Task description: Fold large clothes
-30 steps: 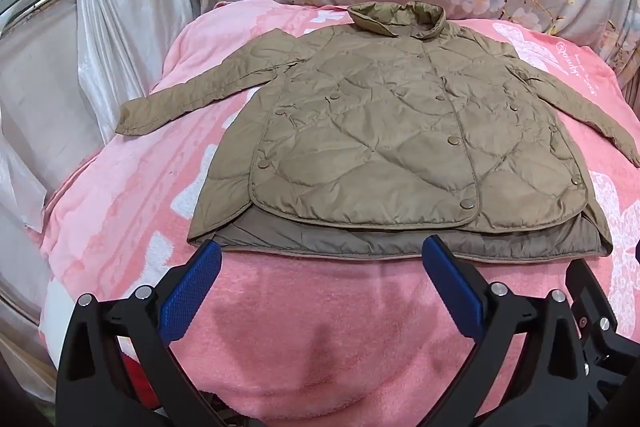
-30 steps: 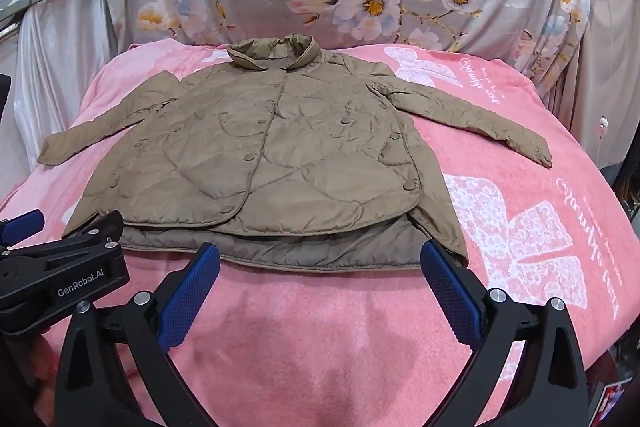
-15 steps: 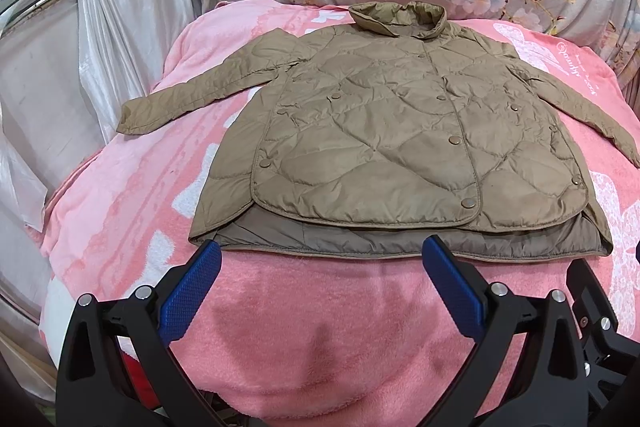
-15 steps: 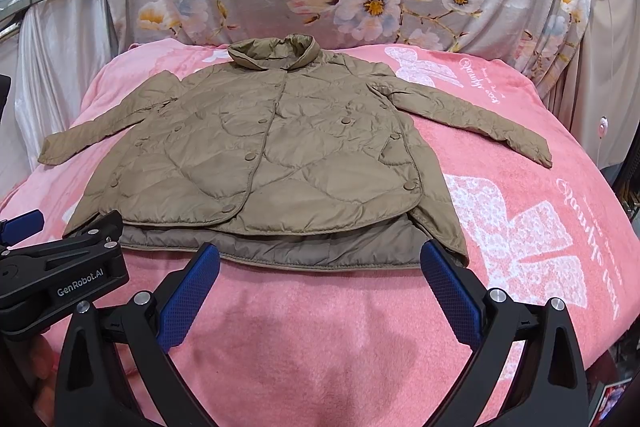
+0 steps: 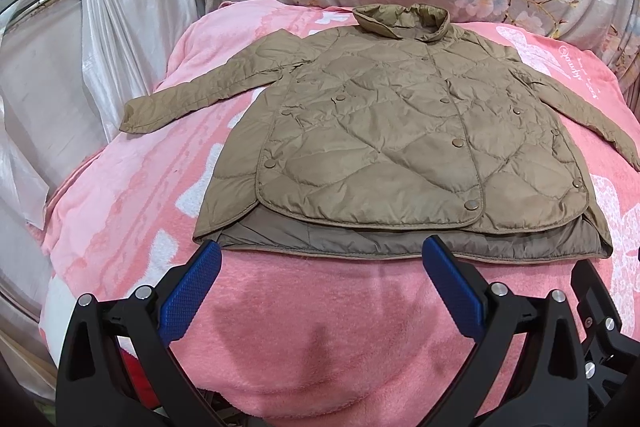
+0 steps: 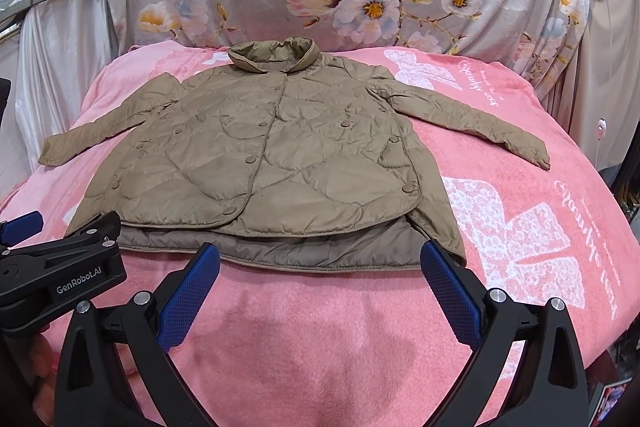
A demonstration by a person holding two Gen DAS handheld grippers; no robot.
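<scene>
The left tool [image 5: 320, 259] and the right tool [image 6: 320, 263] both hover with their blue pads spread wide apart, gripping nothing, just short of the near hem. The tan quilted jacket [image 5: 400, 139] lies flat, front up and buttoned, on the pink blanket [image 5: 320, 327]. Its collar points far, its hem near, so it runs near to far; both sleeves stretch out left and right.
</scene>
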